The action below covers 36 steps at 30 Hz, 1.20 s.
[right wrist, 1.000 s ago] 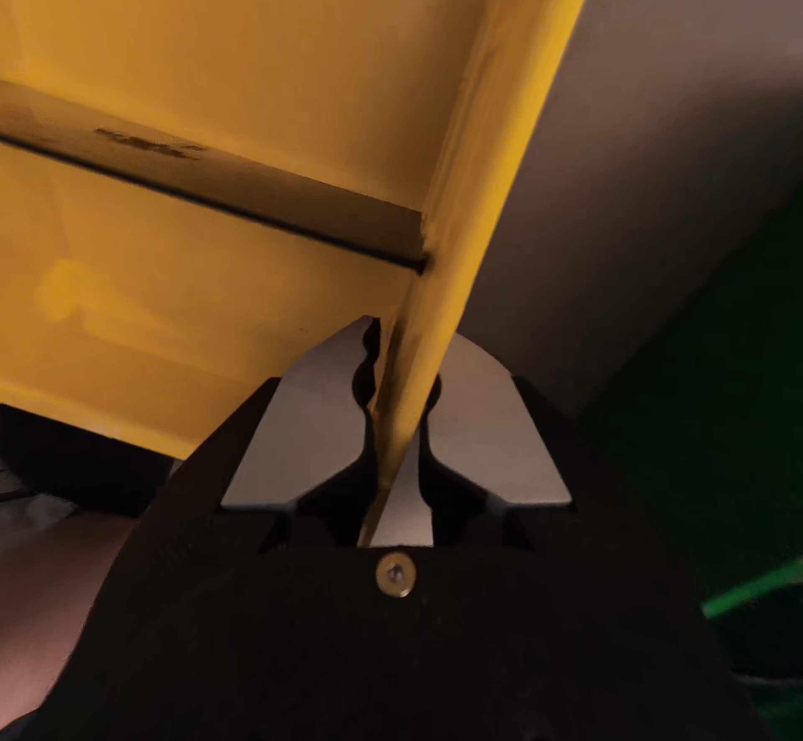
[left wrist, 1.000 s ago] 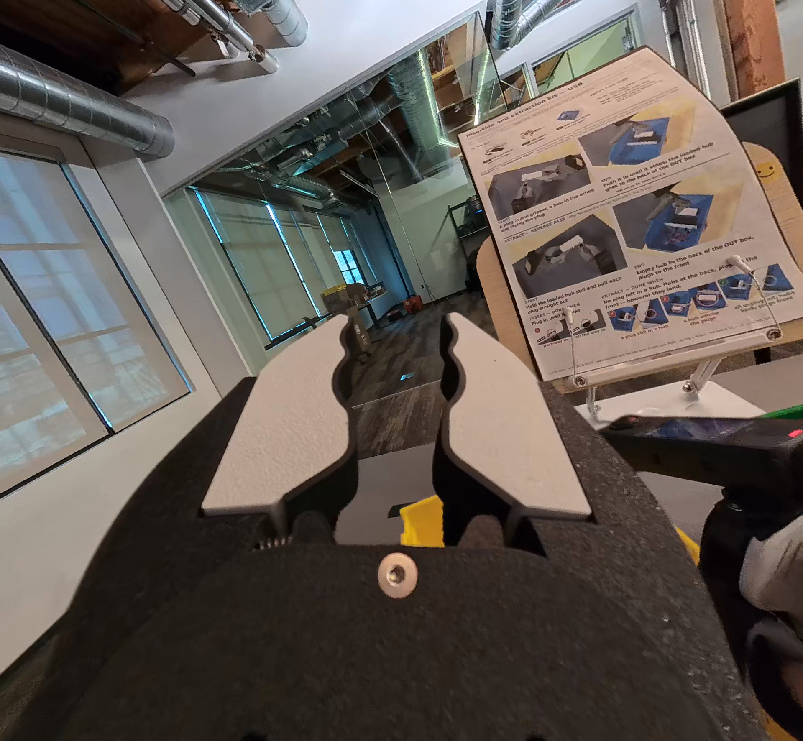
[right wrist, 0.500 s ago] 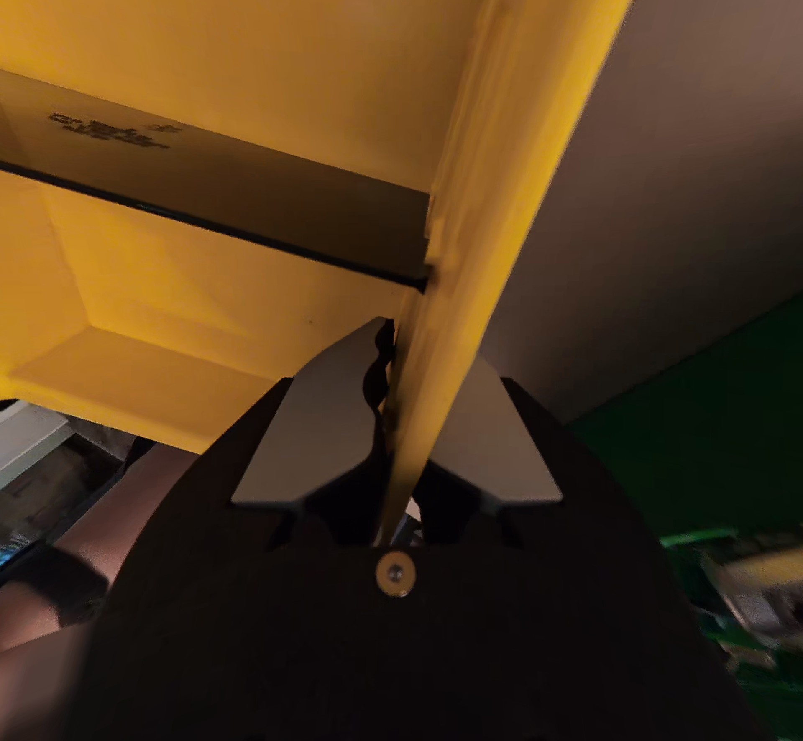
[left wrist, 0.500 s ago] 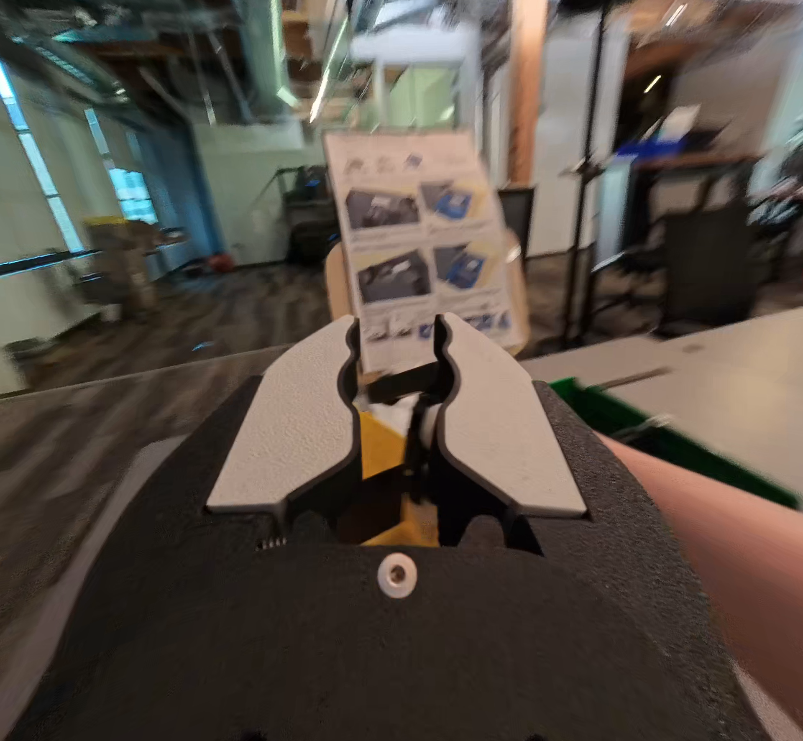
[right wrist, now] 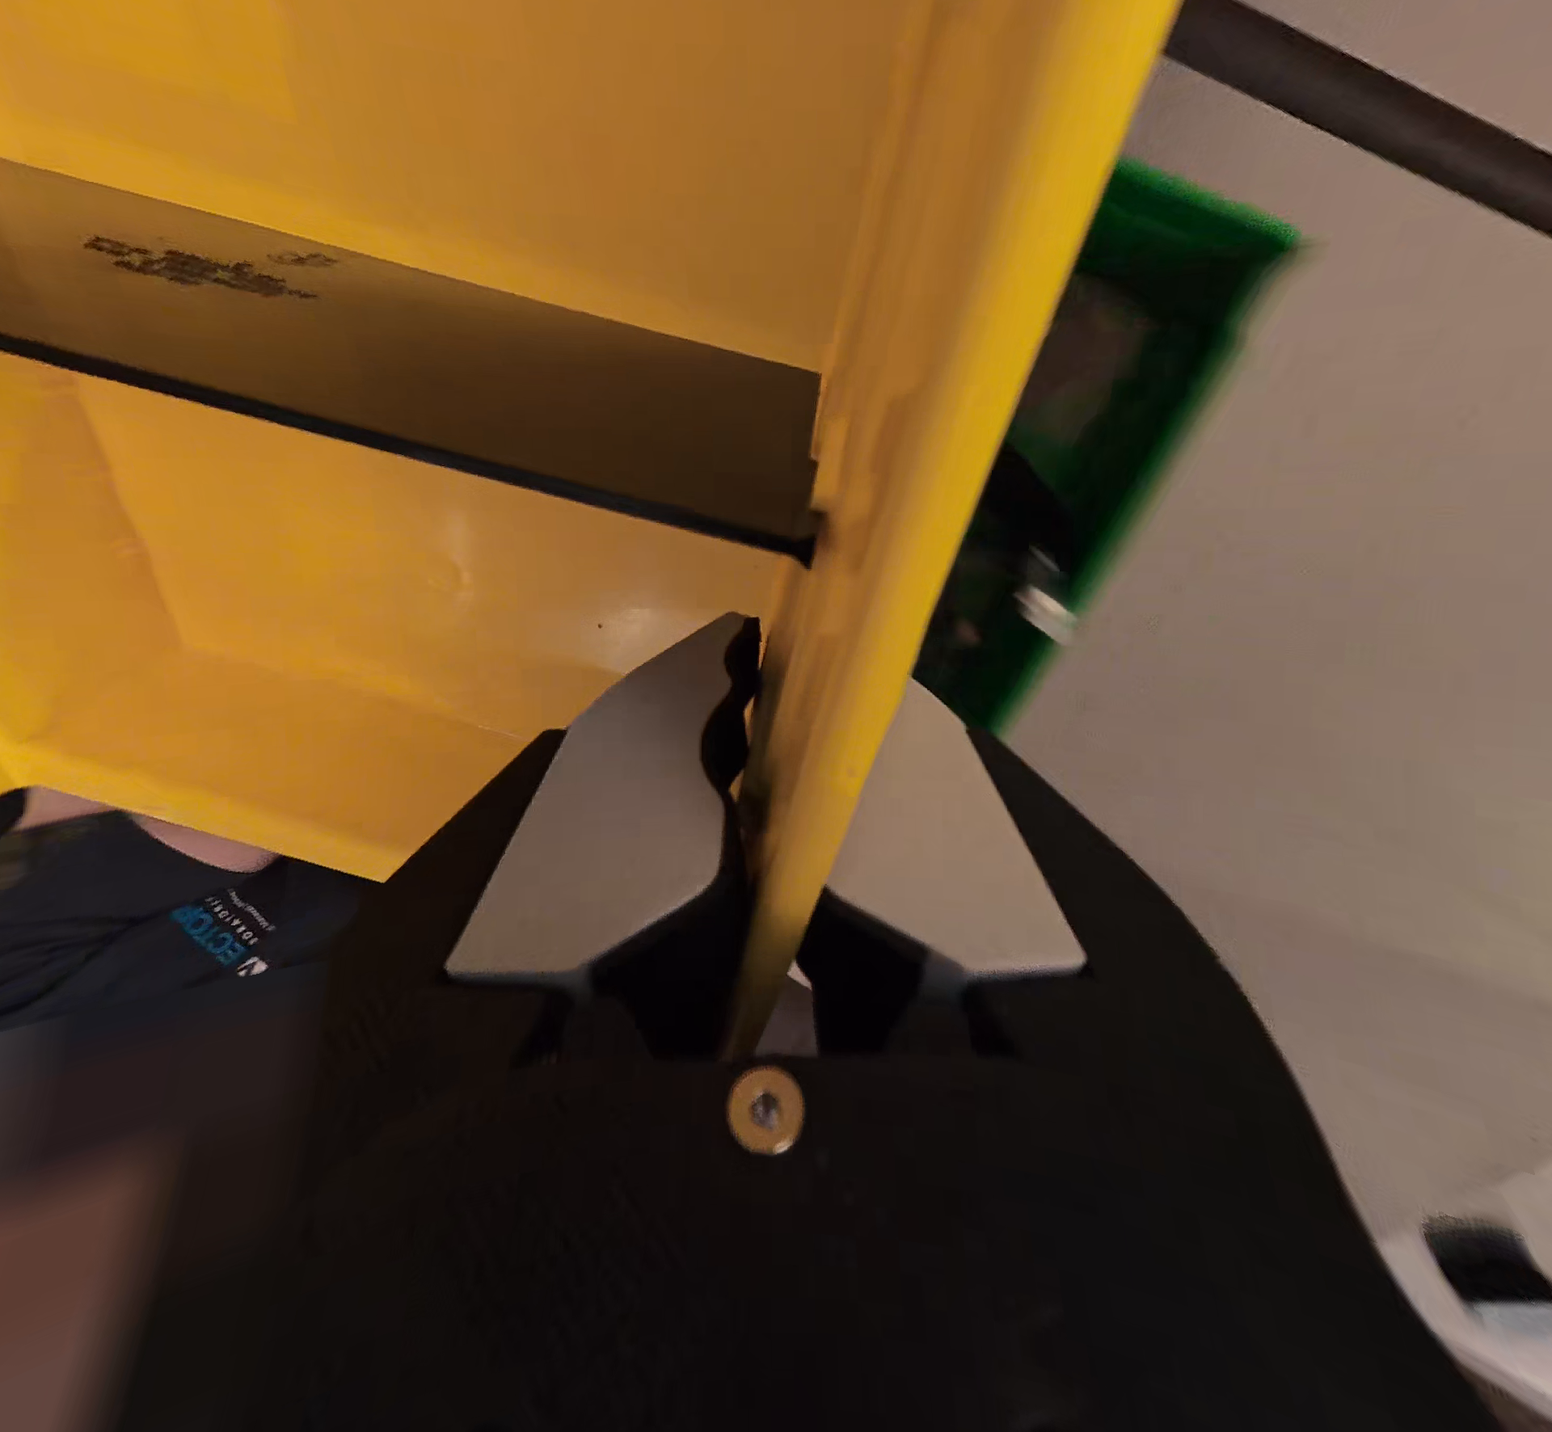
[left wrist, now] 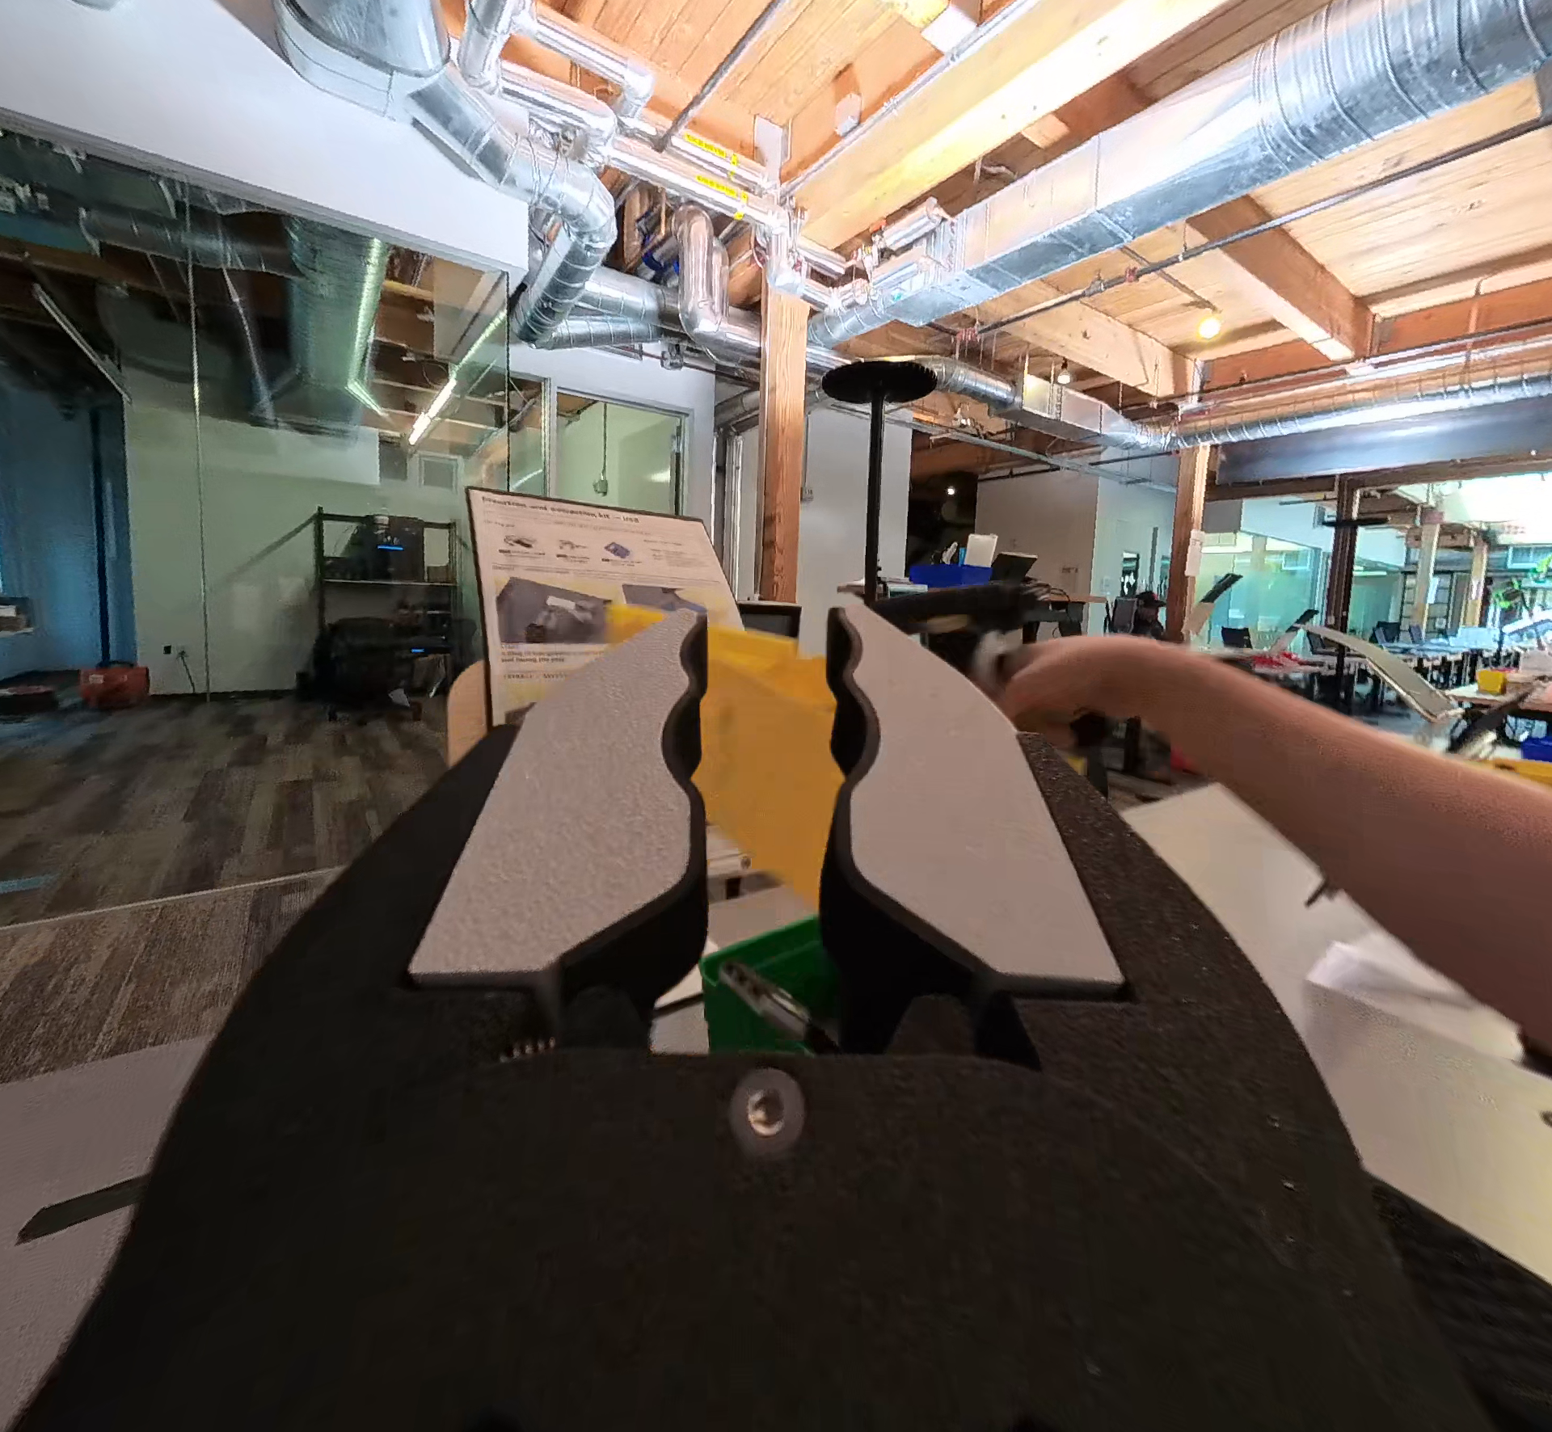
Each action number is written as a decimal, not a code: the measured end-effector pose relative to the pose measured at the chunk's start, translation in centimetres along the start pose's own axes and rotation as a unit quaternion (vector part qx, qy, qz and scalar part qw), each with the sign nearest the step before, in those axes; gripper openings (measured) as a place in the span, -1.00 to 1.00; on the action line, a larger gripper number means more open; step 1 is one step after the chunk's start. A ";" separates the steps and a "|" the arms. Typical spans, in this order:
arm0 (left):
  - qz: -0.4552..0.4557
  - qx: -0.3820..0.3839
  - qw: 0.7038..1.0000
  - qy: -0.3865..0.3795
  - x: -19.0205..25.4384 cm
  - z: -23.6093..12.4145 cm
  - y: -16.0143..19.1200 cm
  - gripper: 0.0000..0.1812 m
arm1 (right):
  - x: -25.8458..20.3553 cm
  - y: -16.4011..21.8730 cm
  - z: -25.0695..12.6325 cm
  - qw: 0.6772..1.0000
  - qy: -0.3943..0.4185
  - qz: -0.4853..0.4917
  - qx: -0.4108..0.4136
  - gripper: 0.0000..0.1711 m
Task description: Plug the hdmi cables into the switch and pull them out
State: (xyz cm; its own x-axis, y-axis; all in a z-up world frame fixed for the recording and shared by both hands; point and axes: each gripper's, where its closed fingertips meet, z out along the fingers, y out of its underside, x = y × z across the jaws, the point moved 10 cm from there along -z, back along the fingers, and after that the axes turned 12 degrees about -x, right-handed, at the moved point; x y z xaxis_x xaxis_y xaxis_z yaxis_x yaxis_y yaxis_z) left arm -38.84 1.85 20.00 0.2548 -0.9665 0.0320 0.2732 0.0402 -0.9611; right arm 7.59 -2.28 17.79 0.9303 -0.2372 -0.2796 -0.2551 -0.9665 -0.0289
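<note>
Yellow bin [right wrist: 966,300] wall sits clamped between the right gripper [right wrist: 806,686] fingers, lifted above a green bin [right wrist: 1117,418] (blurred). The left gripper [left wrist: 764,686] gapes wide, holding nothing.

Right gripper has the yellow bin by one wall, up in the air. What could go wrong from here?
1. The right gripper pinches only a thin side wall of the yellow bin; the tilted bin could slip or swing out.
2. The green bin sits just beyond that wall, so the yellow one may knock it when lowered.
3. The left gripper is open and empty, giving no second support. The frames are blurred, so motion looks fast.
</note>
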 end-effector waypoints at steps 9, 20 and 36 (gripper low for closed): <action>0.020 -0.050 0.999 0.000 0.6 2.7 1.2 -0.71 | 24.2 21.0 -1.8 0.956 0.072 0.282 0.034 -0.96; 0.052 -0.141 0.988 -0.037 0.3 6.3 3.6 -0.69 | 32.1 24.4 12.4 0.962 0.017 0.269 -0.053 -0.97; 0.101 -0.324 0.940 -0.042 0.7 10.5 8.0 -0.60 | 30.1 18.4 14.3 0.981 0.066 0.160 -0.084 -0.77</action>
State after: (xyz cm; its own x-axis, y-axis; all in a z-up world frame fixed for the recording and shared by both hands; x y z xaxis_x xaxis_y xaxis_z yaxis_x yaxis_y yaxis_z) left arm -26.71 4.18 15.19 0.3210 -0.9310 -0.1740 -0.4035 0.0318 -0.9144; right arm 27.13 -25.81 -4.86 0.8391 -0.5304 -0.1208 -0.5023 -0.8407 0.2025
